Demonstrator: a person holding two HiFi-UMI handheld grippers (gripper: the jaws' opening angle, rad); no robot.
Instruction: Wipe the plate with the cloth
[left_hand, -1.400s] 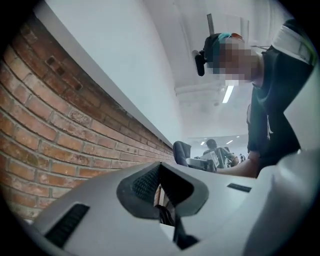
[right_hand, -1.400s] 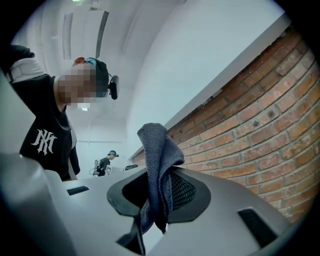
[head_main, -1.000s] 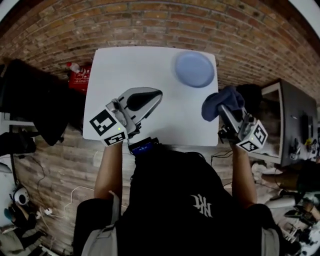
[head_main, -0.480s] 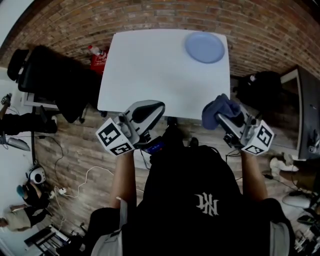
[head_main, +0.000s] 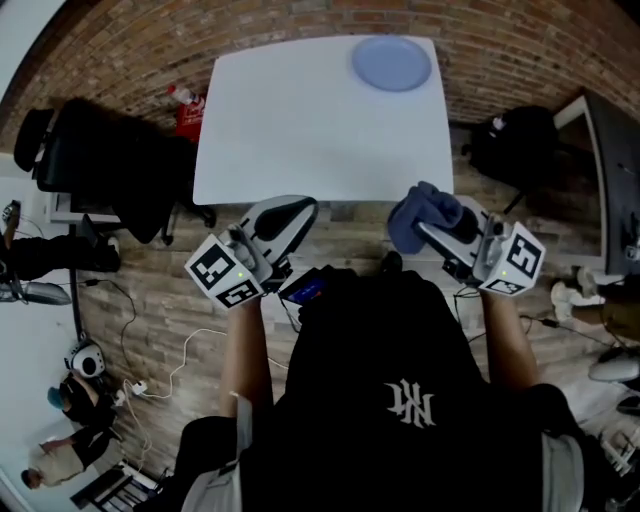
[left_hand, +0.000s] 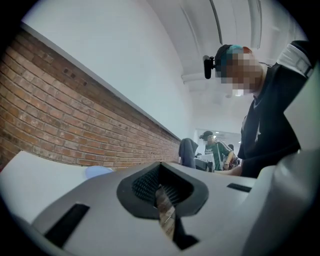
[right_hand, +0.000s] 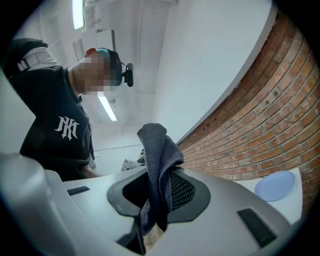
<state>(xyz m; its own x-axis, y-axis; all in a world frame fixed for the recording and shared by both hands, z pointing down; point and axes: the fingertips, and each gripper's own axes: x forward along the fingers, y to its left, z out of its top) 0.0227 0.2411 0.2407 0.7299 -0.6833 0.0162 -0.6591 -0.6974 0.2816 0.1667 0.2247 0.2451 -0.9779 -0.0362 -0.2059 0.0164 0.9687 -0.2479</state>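
In the head view a white table (head_main: 300, 130) fills the upper middle, and the pale blue plate (head_main: 391, 63) lies on it near its 1 o'clock corner, bare and well apart from both tools. The person holds both grippers short of the table's near edge, over the brick floor (head_main: 340, 215). The left gripper (head_main: 290, 215) sits at about 7 o'clock from the table's centre and the right gripper (head_main: 425, 228) at about 5 o'clock. Each marker cube lies toward the person's body at 6 o'clock. In the left gripper view the left jaws are clenched together with only a thin slit between the ribbed pads and nothing caught in them. The plate shows there as a small blue sliver at 9 o'clock of the jaws, on the table far beyond. In the right gripper view the right jaws are clamped on the dark blue cloth (head_main: 422, 212). It stands up out of the pads in a folded bunch toward 12 o'clock and hangs down a little below them. In that view the plate lies at 3 o'clock of the jaws, far off on the table. The cloth touches neither table nor plate. A black backpack (head_main: 520, 145) rests on the floor at 3 o'clock of the table, and a dark chair (head_main: 100, 160) at 9 o'clock, with a red packet (head_main: 190, 108) just beside the table's left edge.
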